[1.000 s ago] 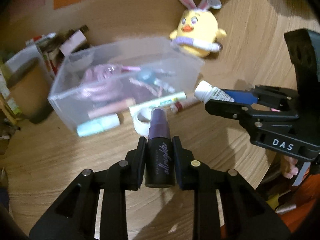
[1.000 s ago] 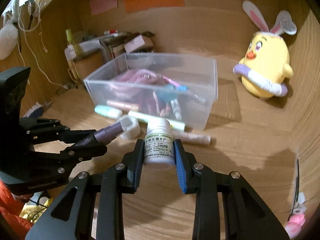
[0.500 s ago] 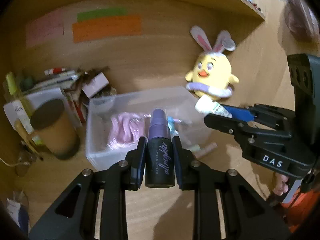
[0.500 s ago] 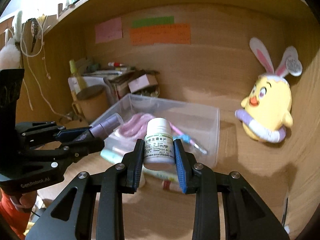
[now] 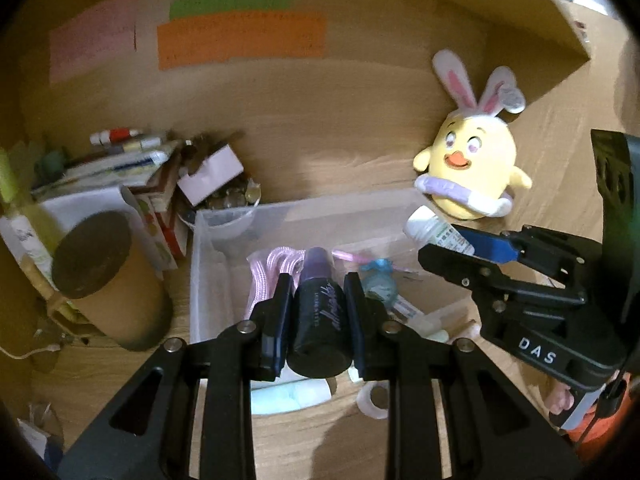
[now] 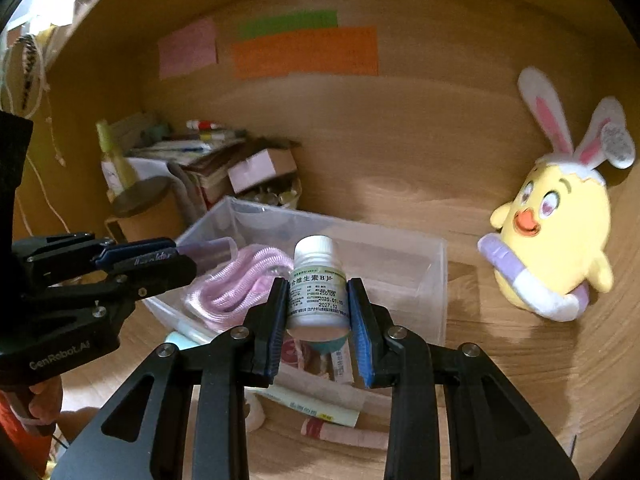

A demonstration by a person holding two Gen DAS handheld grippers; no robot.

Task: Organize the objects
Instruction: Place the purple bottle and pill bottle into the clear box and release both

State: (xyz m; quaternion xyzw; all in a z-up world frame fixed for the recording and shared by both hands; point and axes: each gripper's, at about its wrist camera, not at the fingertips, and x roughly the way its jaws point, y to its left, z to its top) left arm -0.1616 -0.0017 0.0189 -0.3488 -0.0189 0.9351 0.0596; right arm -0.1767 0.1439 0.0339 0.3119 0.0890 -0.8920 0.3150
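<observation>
My left gripper (image 5: pixel 318 294) is shut on a dark purple spray bottle (image 5: pixel 318 320) and holds it over the near edge of a clear plastic bin (image 5: pixel 224 236). My right gripper (image 6: pixel 318 292) is shut on a white pill bottle (image 6: pixel 318 288) with a printed label, above the same clear bin (image 6: pixel 432 276). In the left wrist view the right gripper (image 5: pixel 448 248) comes in from the right with the pill bottle (image 5: pixel 434 232). The left gripper (image 6: pixel 176 260) shows at the left of the right wrist view. A pink cord (image 6: pixel 240 284) and small tubes lie in the bin.
A yellow chick plush (image 6: pixel 556 240) with rabbit ears leans at the right wall. A brown cylinder (image 5: pixel 104 280), books and small boxes (image 5: pixel 208 172) crowd the back left. Tubes (image 6: pixel 344 434) and a tape roll (image 5: pixel 374 400) lie on the wooden shelf before the bin.
Both grippers have risen and moved forward over the bin with their bottles. The tubes and tape roll now sit lower in view, and the back wall with its coloured notes has come into sight.
</observation>
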